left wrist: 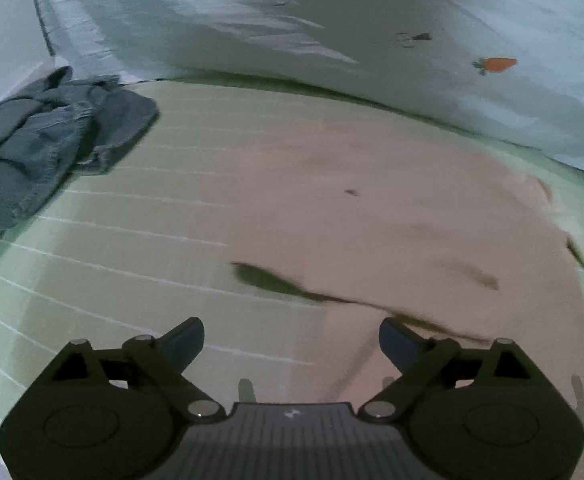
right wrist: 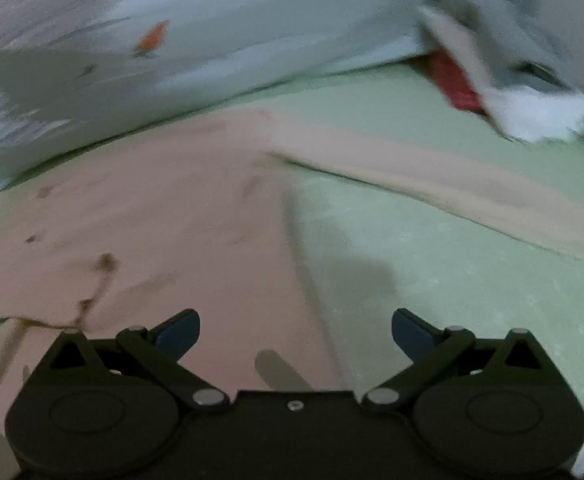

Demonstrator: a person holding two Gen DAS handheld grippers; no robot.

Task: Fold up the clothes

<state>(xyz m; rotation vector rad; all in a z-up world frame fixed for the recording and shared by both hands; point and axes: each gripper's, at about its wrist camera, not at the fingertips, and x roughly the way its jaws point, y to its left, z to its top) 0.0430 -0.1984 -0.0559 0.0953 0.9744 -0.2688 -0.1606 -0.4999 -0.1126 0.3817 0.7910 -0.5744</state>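
Observation:
A pale pink long-sleeved garment (left wrist: 392,220) lies flat on a light green striped sheet (left wrist: 111,260). In the right wrist view its body (right wrist: 139,216) fills the left and one sleeve (right wrist: 432,184) stretches out to the right. My left gripper (left wrist: 292,340) is open and empty, just above the garment's near left edge. My right gripper (right wrist: 296,332) is open and empty, over the garment's right side edge.
A crumpled blue denim garment (left wrist: 47,140) lies at the left of the sheet. A white cover with an orange carrot print (left wrist: 500,64) rises behind. A red item (right wrist: 456,80) and a white fluffy cloth (right wrist: 540,112) lie at the far right.

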